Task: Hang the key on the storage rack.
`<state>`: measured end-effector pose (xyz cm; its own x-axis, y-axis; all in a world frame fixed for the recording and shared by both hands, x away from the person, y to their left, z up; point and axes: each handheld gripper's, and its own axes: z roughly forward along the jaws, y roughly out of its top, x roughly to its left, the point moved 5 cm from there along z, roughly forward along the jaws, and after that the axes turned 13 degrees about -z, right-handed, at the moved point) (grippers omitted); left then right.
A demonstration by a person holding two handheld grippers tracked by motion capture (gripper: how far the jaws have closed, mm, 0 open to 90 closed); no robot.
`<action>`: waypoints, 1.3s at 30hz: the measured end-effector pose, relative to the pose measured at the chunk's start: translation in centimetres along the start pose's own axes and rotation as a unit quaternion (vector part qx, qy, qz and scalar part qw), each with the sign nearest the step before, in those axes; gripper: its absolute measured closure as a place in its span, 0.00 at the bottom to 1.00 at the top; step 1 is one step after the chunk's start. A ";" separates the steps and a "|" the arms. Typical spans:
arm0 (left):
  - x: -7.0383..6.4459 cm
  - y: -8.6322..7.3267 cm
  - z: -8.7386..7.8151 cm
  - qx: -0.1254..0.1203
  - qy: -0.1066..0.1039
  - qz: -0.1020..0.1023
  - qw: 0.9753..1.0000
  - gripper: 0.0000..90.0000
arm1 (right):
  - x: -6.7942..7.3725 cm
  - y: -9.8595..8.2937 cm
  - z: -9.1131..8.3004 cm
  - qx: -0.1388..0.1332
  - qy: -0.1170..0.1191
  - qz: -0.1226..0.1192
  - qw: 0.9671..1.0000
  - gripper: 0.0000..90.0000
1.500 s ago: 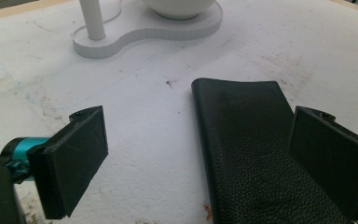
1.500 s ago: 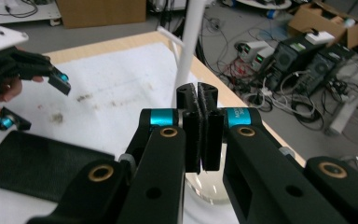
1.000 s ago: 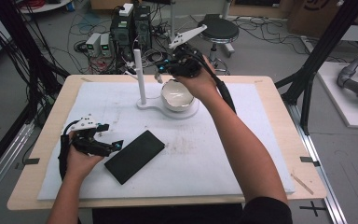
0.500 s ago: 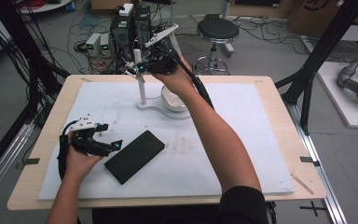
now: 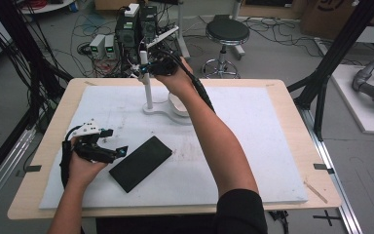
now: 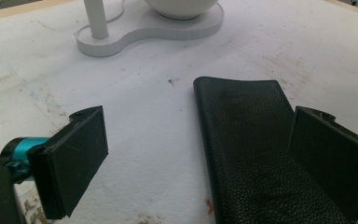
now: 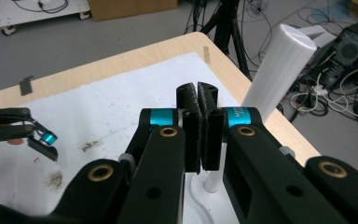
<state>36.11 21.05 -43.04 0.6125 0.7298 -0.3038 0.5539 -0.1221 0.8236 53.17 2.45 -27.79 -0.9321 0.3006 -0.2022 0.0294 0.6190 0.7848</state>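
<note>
A black leather case [image 5: 140, 162] lies flat on the white mat, front left of centre. My left gripper [image 5: 111, 142] rests just left of it, open; in the left gripper view the case [image 6: 247, 140] runs under the right pad [image 6: 331, 163], and nothing sits between the jaws. A white stand [image 5: 157, 110] at the back carries an upright post [image 5: 147, 87] and a white bowl [image 5: 177, 104]. My right gripper [image 5: 141, 68] is raised beside the post's top, shut and empty. In the right gripper view its tips [image 7: 198, 100] are pressed together just left of the post [image 7: 279, 65].
A white mat [image 5: 253, 146] covers most of the wooden table [image 5: 44, 190]. The right forearm [image 5: 214, 131] stretches across the middle toward the stand. Behind the table's far edge are computers with cables [image 5: 136, 29] and a stool [image 5: 227, 34].
The right hand has lifted off the bowl and moved left and up to the top of the post. The left gripper and the case have not moved.
</note>
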 end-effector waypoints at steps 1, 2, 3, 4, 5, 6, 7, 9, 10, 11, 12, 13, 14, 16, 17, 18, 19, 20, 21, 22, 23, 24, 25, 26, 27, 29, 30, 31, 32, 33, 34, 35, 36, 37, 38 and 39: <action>0.0 0.0 0.0 -0.001 0.000 0.000 1.000 0.06 | -0.1 -0.1 0.0 0.001 -0.001 0.002 1.000 1.00; 0.0 0.0 0.0 0.000 0.000 0.000 1.000 0.06 | -0.2 -0.2 0.1 0.004 -0.003 0.006 1.000 1.00; 0.0 0.0 0.0 0.000 0.000 0.000 1.000 0.06 | -0.2 -0.2 0.1 0.004 -0.003 0.006 1.000 1.00; 0.0 0.0 0.0 -0.001 0.000 -0.001 1.000 0.06 | -0.3 -0.3 0.2 0.004 -0.003 0.010 1.000 1.00; 0.0 0.0 0.0 -0.001 0.000 0.000 1.000 0.06 | -0.5 -0.5 0.3 0.003 -0.004 0.016 1.000 1.00; 0.0 0.0 0.0 0.000 -0.001 0.000 1.000 0.06 | -0.5 -0.5 0.3 0.003 -0.004 0.016 1.000 1.00; 0.0 0.0 0.0 -0.001 -0.001 0.000 1.000 0.06 | -0.6 -0.6 0.4 0.002 -0.005 0.018 1.000 1.00; 0.0 0.0 -0.1 0.000 -0.001 0.000 1.000 0.06 | -0.6 -0.6 0.4 -0.001 -0.014 0.022 1.000 0.93; 0.0 0.0 -0.1 0.000 -0.002 0.000 1.000 0.06 | -0.7 -0.6 0.3 -0.007 -0.020 0.024 0.999 0.84; 0.0 0.0 -0.1 -0.001 -0.002 0.000 1.000 0.06 | -0.7 -0.6 0.1 -0.004 -0.026 0.030 0.999 0.81; 0.0 0.0 -0.1 -0.001 -0.002 0.000 1.000 0.06 | -0.8 -0.7 0.0 0.001 -0.030 0.031 0.999 0.81; 0.0 0.0 -0.1 -0.001 -0.002 0.000 1.000 0.06 | -0.8 -0.9 -0.6 0.002 -0.036 0.025 0.999 0.76; 0.1 0.1 -0.1 -0.002 -0.002 0.000 1.000 0.06 | -0.8 -0.9 -0.6 0.002 -0.036 0.025 0.999 0.76; 0.1 0.1 -0.1 -0.002 -0.002 -0.001 1.000 0.06 | -0.6 -1.3 -1.5 0.001 -0.042 0.025 0.999 0.71; 0.1 0.1 -0.1 -0.002 -0.002 0.000 1.000 0.06 | -0.6 -1.5 -2.0 0.000 -0.045 0.021 0.999 0.69; 0.1 0.1 -0.1 -0.002 -0.003 0.000 1.000 0.06 | -0.5 -1.8 -2.6 0.001 -0.051 0.018 0.999 0.66; 0.1 0.1 -0.1 -0.001 -0.003 0.000 1.000 0.06 | -0.3 -2.2 -3.2 0.003 -0.055 0.018 0.998 0.62; 0.0 0.1 0.0 -0.001 -0.004 -0.001 1.000 0.06 | -0.2 -2.6 -3.9 0.004 -0.058 0.018 0.998 0.60; 0.0 0.1 0.0 0.001 -0.003 0.000 1.000 0.06 | 0.0 -3.0 -4.5 0.004 -0.063 0.018 0.998 0.58; -0.1 0.0 0.1 0.001 -0.003 0.000 1.000 0.06 | 0.1 -3.5 -5.2 0.006 -0.065 0.014 0.998 0.57; -0.1 0.0 0.1 0.003 -0.003 0.002 1.000 0.06 | 0.2 -3.8 -5.7 0.003 -0.066 0.013 0.998 0.56; -0.2 -0.1 0.2 0.004 -0.004 0.001 1.000 0.06 | 0.5 -5.1 -7.3 0.009 -0.078 0.018 0.997 0.51; -0.3 -0.1 0.2 0.006 -0.005 0.003 1.000 0.06 | 0.5 -5.1 -7.3 0.009 -0.078 0.018 0.997 0.51; -0.4 -0.1 0.3 0.007 -0.004 0.003 1.000 0.06 | 0.6 -5.6 -7.8 0.011 -0.083 0.020 0.996 0.50; -0.4 -0.2 0.4 0.009 -0.004 0.004 1.000 0.06 | 0.9 -7.0 -9.2 0.016 -0.085 0.026 0.996 0.49; -0.5 -0.2 0.5 0.011 -0.004 0.005 1.000 0.06 | 1.0 -7.7 -9.8 0.017 -0.086 0.029 0.996 0.47; -0.6 -0.2 0.6 0.011 -0.006 0.004 1.000 0.06 | 1.4 -9.0 -11.1 0.017 -0.090 0.035 0.995 0.45; -0.6 -0.2 0.6 0.012 -0.006 0.006 1.000 0.06 | 1.4 -9.0 -11.1 0.017 -0.090 0.035 0.995 0.45; -0.6 -0.2 0.6 0.012 -0.004 0.006 1.000 0.06 | 1.5 -9.6 -11.7 0.016 -0.092 0.040 0.995 0.44; -0.6 -0.3 0.7 0.013 -0.004 0.007 1.000 0.06 | 1.7 -10.1 -12.3 0.013 -0.094 0.043 0.995 0.42; -0.7 -0.3 0.7 0.013 -0.005 0.007 1.000 0.06 | 1.8 -10.7 -13.0 0.009 -0.099 0.050 0.994 0.42; -0.7 -0.3 0.8 0.014 -0.005 0.007 1.000 0.06 | 1.9 -11.2 -13.6 0.011 -0.106 0.054 0.993 0.41; -0.7 -0.3 0.8 0.015 -0.005 0.008 1.000 0.06 | 2.2 -12.3 -14.8 0.002 -0.119 0.053 0.991 0.39; -0.8 -0.3 0.9 0.016 -0.005 0.008 1.000 0.06 | 2.3 -12.8 -15.3 0.002 -0.126 0.054 0.991 0.38; -0.8 -0.3 0.9 0.017 -0.006 0.011 1.000 0.06 | 2.3 -12.8 -15.3 0.002 -0.126 0.054 0.991 0.38; -0.8 -0.3 0.9 0.016 -0.005 0.010 1.000 0.06 | 2.5 -13.5 -16.0 0.003 -0.135 0.052 0.989 0.36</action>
<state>35.93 19.89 -43.49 0.6293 0.7198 -0.2930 0.5598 -0.1584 0.8133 44.65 -16.75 -29.57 -0.7929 0.5463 -0.2701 0.1237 0.5782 0.8065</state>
